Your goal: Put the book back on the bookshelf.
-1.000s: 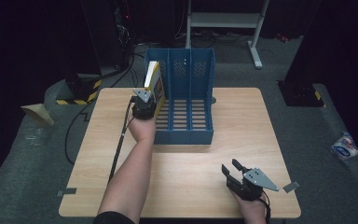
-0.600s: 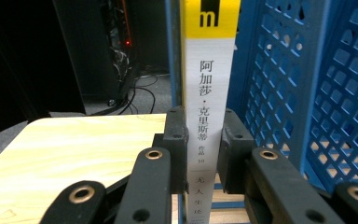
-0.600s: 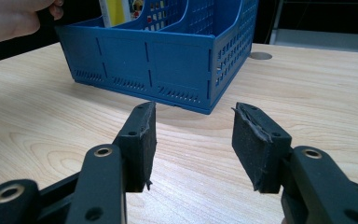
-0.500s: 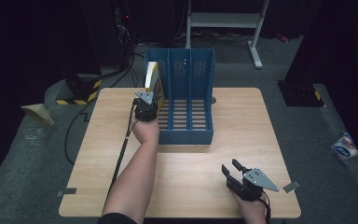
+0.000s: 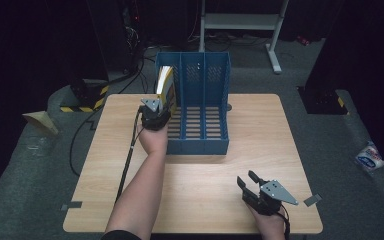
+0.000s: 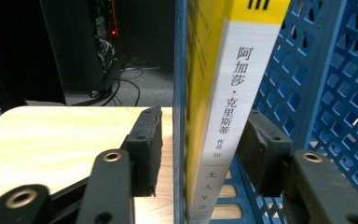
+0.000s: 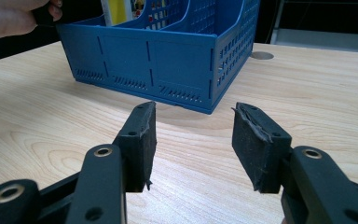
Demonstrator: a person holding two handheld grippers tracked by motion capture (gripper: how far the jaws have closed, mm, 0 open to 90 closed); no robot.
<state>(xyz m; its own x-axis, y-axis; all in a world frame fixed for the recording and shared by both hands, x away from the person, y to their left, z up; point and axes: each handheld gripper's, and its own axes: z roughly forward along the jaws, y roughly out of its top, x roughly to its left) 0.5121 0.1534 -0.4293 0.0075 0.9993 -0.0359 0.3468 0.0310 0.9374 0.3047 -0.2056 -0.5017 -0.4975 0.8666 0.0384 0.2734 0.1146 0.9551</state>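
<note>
Left gripper view: book (image 6: 223, 116) upright in blue file rack (image 6: 326, 84).
Left hand-held gripper (image 6: 200, 140) jaws just opened, pads off the book; right hand-held gripper (image 7: 193, 140) spread, empty.

Light falls from overhead onto the wooden table (image 5: 280, 150), bright and even, while everything around it from nine through twelve to three o'clock sinks into near black. The blue file rack (image 5: 202, 145) throws a soft shadow toward six o'clock. Both gripper views look slightly soft, close-up jaws blurred.
</note>
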